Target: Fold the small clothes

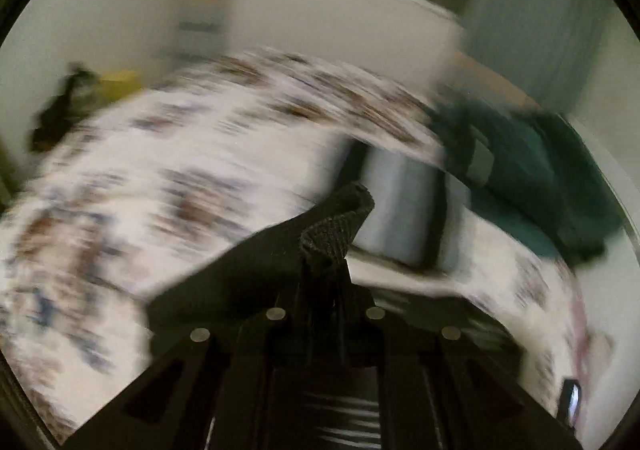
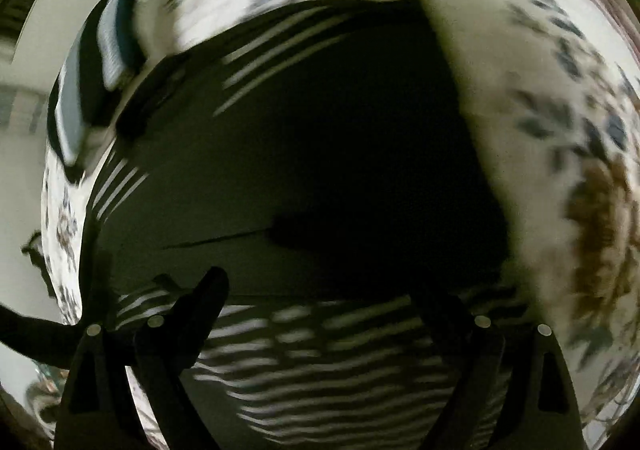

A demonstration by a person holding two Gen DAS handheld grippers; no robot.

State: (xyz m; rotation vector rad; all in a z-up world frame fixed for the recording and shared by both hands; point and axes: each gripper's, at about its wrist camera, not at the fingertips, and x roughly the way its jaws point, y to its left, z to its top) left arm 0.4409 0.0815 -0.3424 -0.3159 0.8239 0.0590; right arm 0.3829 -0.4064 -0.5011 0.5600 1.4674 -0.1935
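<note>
Both views are heavily motion-blurred, so fine detail on the floral bedspread (image 1: 168,154) cannot be resolved, and a dark green cloth (image 1: 532,178) near the bed's right edge is only a smear. The left gripper (image 1: 332,246) is closed, its fingers pinching a fold of the black garment with white stripes (image 2: 304,154), which lies spread on the bed. The right gripper (image 2: 320,290) points down over this garment with jaws apart and nothing between them; its right finger is lost against the dark fabric.
</note>
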